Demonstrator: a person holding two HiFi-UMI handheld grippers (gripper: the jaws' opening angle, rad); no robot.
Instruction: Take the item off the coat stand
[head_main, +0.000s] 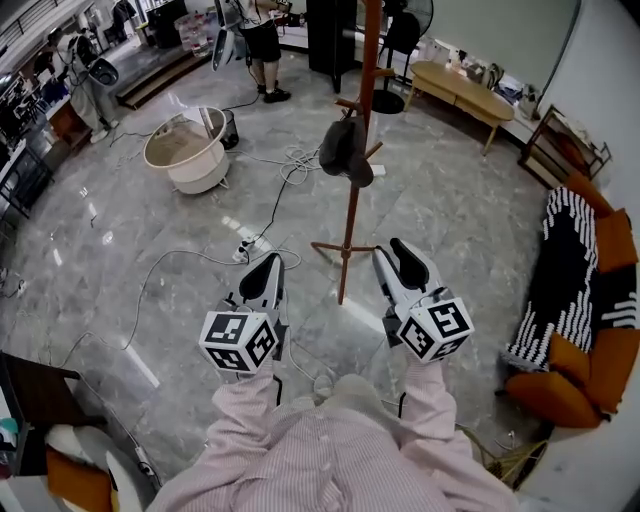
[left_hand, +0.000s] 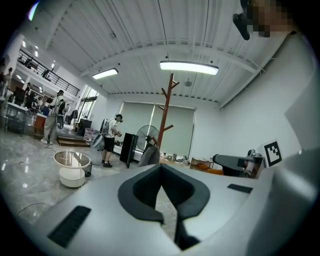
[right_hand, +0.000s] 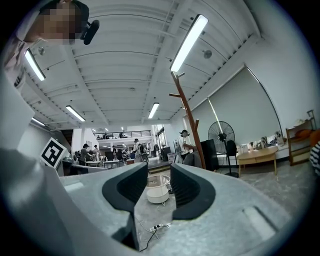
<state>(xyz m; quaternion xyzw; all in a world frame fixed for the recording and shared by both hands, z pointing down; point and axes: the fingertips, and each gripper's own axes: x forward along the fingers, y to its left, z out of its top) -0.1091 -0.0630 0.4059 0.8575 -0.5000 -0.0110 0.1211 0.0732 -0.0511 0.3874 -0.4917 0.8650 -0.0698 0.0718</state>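
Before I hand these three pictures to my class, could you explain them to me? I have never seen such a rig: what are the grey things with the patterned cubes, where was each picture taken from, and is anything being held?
There is no robot here: a person holds a hand-held clamping tool in each hand, and the patterned cubes are part of those tools. The picture looking down comes from a camera on the person's head. It shows the left tool and the right tool pointing toward a wooden coat stand, where a dark item hangs. The other two pictures come from cameras riding on each tool, looking along its jaws. The left tool's jaws are together and the right tool's are apart; neither holds anything. On the marble floor are a white tub and a power strip with cables.
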